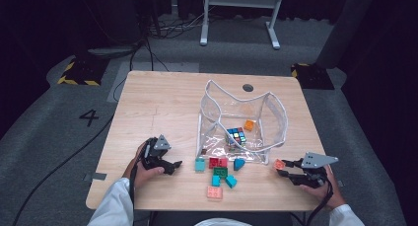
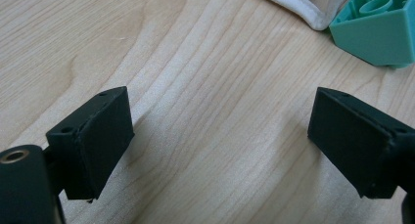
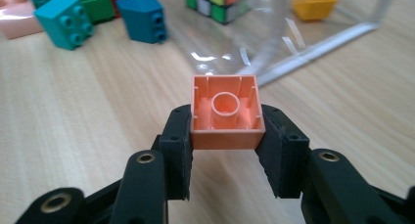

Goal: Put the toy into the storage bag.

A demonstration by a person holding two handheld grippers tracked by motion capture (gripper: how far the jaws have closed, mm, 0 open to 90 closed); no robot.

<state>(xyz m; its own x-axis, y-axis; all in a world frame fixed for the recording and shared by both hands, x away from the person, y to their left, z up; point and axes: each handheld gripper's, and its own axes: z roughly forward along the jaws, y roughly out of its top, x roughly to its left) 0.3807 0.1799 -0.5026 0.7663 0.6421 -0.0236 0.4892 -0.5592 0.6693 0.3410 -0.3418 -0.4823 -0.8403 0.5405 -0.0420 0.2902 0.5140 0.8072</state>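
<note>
Orange square plastic brick (image 3: 226, 114) clamped in right gripper (image 3: 225, 136).
It is held hollow side up, near the clear plastic pouch (image 1: 268, 118); left gripper (image 2: 220, 136) is parked with jaws apart over the wooden table (image 1: 157, 107).

Even overhead light on the table (image 1: 162, 102), dark surroundings in the high view, soft shadows under the left gripper's jaws, glare on the clear bag (image 3: 274, 43), far blocks (image 3: 66, 19) out of focus, overall soft resolution

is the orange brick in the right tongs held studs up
No, the orange brick sits between the right tongs with its hollow underside facing the camera.
</note>
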